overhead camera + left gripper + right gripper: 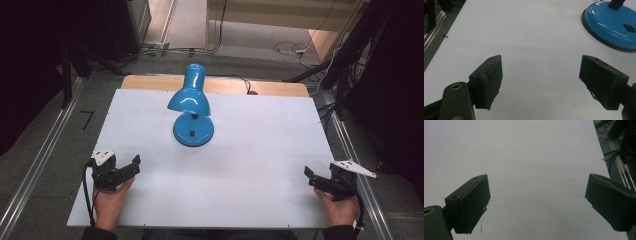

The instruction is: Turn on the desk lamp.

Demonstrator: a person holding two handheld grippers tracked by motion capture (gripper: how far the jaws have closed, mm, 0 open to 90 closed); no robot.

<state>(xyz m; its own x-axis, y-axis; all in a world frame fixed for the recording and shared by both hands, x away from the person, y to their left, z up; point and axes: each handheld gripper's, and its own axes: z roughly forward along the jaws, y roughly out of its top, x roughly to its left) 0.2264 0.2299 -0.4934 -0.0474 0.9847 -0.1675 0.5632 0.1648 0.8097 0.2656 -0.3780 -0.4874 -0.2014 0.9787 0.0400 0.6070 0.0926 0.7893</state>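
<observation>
- The lamp (192, 102) has a glossy blue shell, smooth like enamelled metal or hard plastic, with bright highlights on shade and base (612, 23).
- A matt black rim runs round the foot of the base.
- The desk (250, 150) top is a smooth, matt white board; a strip of pale wood shows at its far edge.
- The left gripper (540, 80) has matt black plastic jaws with dull, slightly scuffed pads and frayed edges.
- The right gripper (537, 202) has the same matt black finish.
- Both grippers carry a pale grey, matt plate on top.
</observation>
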